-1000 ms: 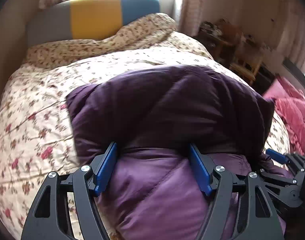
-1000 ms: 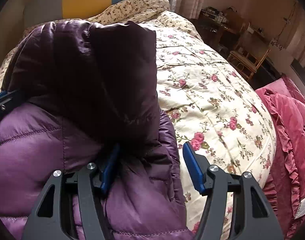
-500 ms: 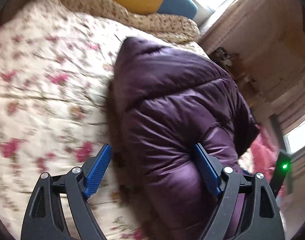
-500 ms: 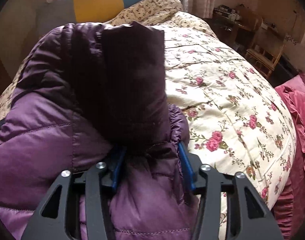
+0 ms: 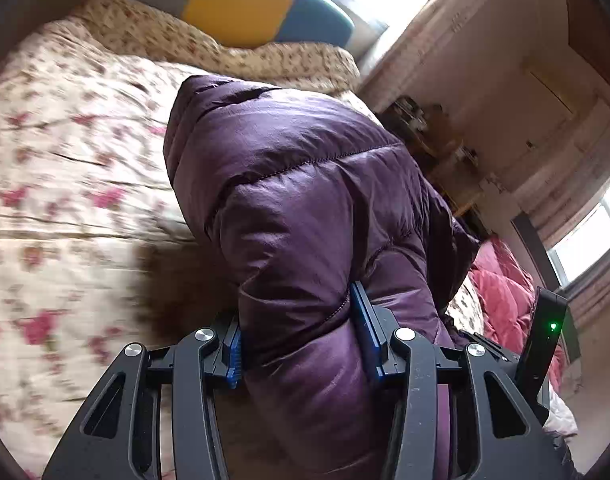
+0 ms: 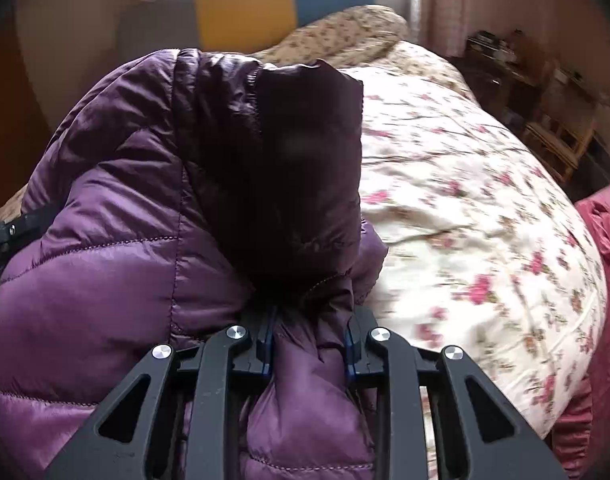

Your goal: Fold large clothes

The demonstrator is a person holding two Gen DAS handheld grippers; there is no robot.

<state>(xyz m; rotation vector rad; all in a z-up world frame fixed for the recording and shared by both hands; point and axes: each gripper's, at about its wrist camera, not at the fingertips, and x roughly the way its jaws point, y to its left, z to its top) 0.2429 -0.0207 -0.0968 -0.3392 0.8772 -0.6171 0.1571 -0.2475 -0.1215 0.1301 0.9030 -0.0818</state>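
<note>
Broadly, a floral quilt covers the bed, with a pink blanket at its right edge. On the quilt lies the puffy purple jacket, bunched up. Both claws are closing on it: the left gripper squeezes a thick fold, the right gripper pinches a narrower one.

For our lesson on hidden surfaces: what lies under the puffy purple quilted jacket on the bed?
The puffy purple quilted jacket lies on a cream quilt with pink flowers, which shows all around it. The quilt directly beneath, and the jacket's underside, are covered and cannot be seen.
</note>
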